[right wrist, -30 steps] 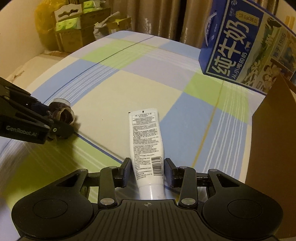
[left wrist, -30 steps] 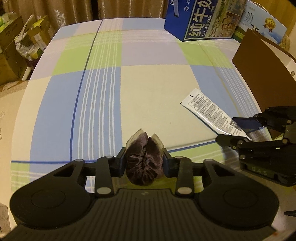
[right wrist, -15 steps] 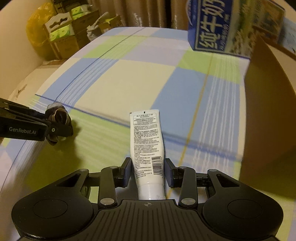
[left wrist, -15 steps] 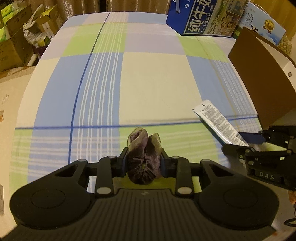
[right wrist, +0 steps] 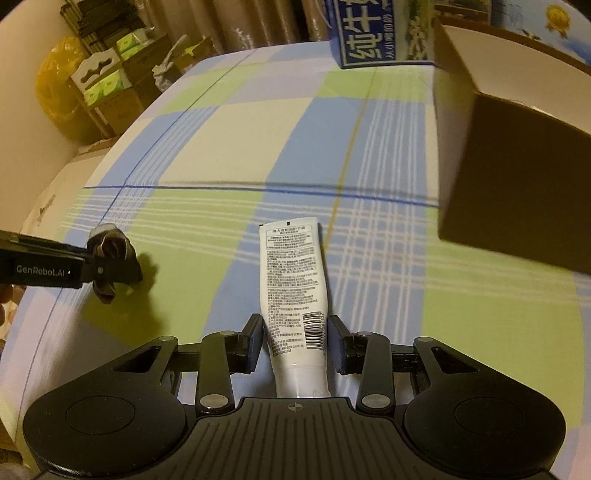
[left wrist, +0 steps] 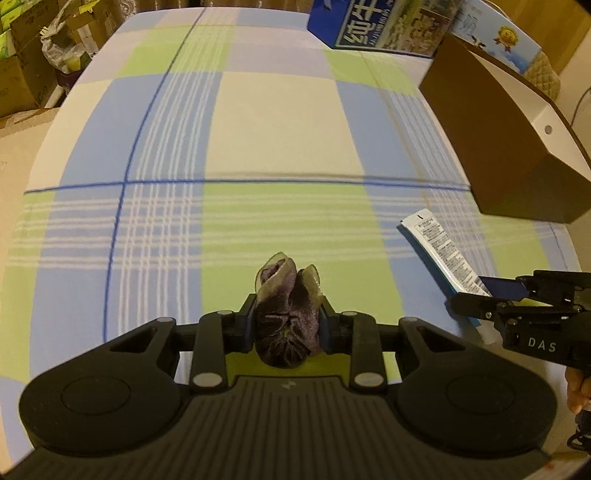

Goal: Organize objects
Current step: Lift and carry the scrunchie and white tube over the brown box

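Grippers carry two items clear of the checked cloth point(left wrist: 280, 129) and toward the open cardboard box point(left wrist: 509, 147), which now looms larger and nearer in both views than it did a second ago. The left gripper point(left wrist: 287, 320) is clamped on a bunched dark purple scrunchie point(left wrist: 287, 325), while the right gripper point(right wrist: 293, 341) pinches a white tube point(right wrist: 293, 280) near its cap end, crimped end pointing forward. One second earlier both items hung low over the cloth; they now ride higher with the cloth falling away below, the box just ahead and to the right of the tube. By the look of it, pickup is done and dropping into the box comes next. Printing on the tube is small black text with a barcode, too fine to read. The left gripper's arm reads "GenRobot.AI" in the right wrist view; the right gripper's body reads "DAS" in the left wrist view. A blue milk carton point(right wrist: 380, 33) behind shows large white Chinese characters, partly cut off.
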`<control>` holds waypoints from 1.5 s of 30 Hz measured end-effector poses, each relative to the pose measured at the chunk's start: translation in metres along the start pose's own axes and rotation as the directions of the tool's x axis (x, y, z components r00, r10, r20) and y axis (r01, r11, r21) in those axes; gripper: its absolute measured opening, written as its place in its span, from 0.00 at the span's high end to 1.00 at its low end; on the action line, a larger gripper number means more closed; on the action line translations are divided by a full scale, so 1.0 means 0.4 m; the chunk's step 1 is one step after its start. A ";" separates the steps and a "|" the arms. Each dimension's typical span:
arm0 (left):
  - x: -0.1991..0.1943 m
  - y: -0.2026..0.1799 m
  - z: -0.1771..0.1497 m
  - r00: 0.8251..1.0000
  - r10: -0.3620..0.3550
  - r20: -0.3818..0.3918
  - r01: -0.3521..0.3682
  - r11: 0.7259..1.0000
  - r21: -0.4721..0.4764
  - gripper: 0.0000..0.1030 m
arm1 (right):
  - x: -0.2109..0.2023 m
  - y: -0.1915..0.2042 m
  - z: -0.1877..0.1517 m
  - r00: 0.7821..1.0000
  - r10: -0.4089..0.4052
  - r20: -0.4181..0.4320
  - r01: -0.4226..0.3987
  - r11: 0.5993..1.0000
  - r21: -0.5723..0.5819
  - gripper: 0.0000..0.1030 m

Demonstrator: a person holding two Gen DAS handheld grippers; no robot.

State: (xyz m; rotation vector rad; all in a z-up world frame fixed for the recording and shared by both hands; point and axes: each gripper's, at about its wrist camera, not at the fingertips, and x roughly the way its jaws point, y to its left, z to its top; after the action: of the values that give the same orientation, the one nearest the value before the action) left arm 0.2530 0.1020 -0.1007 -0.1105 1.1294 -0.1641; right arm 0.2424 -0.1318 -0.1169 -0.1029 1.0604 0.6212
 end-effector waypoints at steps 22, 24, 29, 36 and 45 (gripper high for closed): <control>-0.087 -0.219 -0.085 0.995 -0.095 0.024 0.093 0.992 0.082 0.74 | -0.173 -0.070 -0.073 0.996 0.013 0.093 -0.019 0.998 0.059 0.67; -0.092 -0.240 -0.081 0.995 -0.100 0.032 0.096 0.991 0.091 0.74 | -0.186 -0.079 -0.078 0.995 0.009 0.098 -0.015 0.998 0.065 0.67; -0.101 -0.297 -0.071 0.992 -0.116 0.044 0.110 0.987 0.114 0.74 | -0.227 -0.121 -0.096 0.994 -0.002 0.112 -0.007 0.997 0.082 0.67; -0.109 -0.386 -0.055 0.988 -0.144 0.051 0.135 0.979 0.152 0.74 | -0.293 -0.187 -0.123 0.990 -0.016 0.137 0.001 0.994 0.113 0.67; -0.123 -0.502 -0.007 0.980 -0.182 0.077 0.163 0.965 0.206 0.74 | -0.393 -0.293 -0.133 0.980 -0.041 0.194 0.006 0.984 0.180 0.67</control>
State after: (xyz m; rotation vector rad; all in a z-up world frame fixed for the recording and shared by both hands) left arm 0.2151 -0.0861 -0.0239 -0.0383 1.0023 -0.4222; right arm 0.2094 -0.3153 -0.0365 0.1008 0.9169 0.5010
